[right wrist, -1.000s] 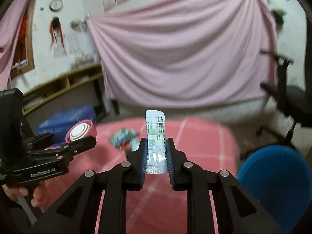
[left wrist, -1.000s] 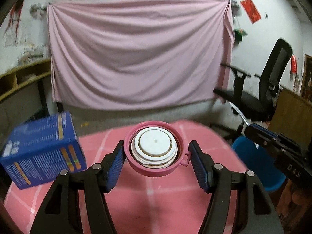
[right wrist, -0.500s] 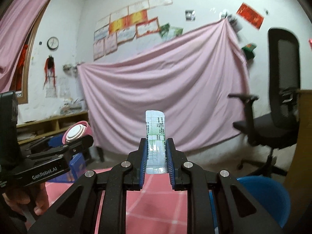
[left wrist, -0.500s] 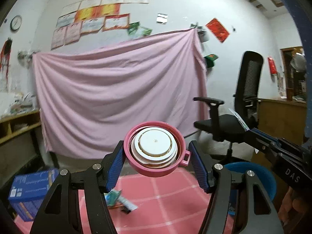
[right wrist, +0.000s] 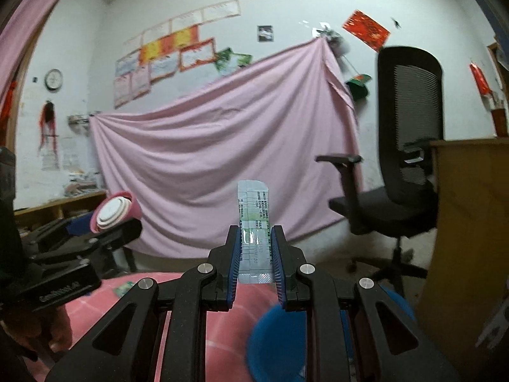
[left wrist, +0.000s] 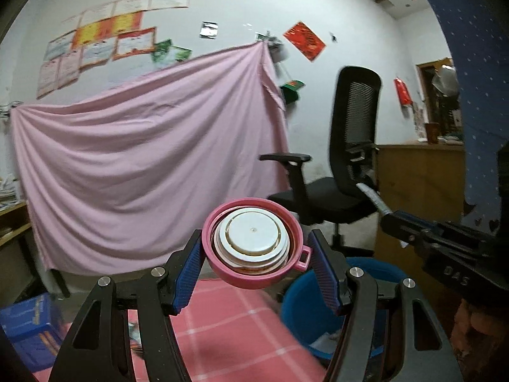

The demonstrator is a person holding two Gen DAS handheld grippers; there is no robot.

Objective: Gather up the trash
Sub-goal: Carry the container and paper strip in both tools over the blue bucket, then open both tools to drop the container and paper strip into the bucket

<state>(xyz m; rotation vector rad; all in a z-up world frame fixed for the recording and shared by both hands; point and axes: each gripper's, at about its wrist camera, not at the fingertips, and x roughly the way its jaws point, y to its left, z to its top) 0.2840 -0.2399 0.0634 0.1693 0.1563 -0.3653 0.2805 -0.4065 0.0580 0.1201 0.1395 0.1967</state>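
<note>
Both hands have swung away from the pink-checked surface (left wrist: 241, 321) toward the blue bin (left wrist: 305, 312) since a second ago: the blue box that loomed large on the left then now sits small and low at the left edge.

From the left wrist, the left gripper (left wrist: 254, 264) has its fingers clamped on a pink lid (left wrist: 254, 248), its white insert facing the camera, a blue pad pressed to each side of the rim. The lid is carried in the air, above the near edge of the surface and just left of the bin, whose rim shows at lower right with some paper scraps inside. The right gripper's black body crosses the right side of this view.

From the right wrist, the right gripper (right wrist: 254, 254) has its fingers nearly together, pinching a flat foil packet (right wrist: 254, 222) that stands upright between them. The bin's blurred blue rim (right wrist: 280, 324) lies low, directly under the fingers. The left gripper and its lid appear at the left, well apart from the packet.

Risks, as I judge them: the round lid is held only at two points on its rim, so a quick swing or roll could let it pivot and slip out short of the bin. Both grippers are converging on one opening, so they may knock together, and the thin packet could flutter outside.
</note>
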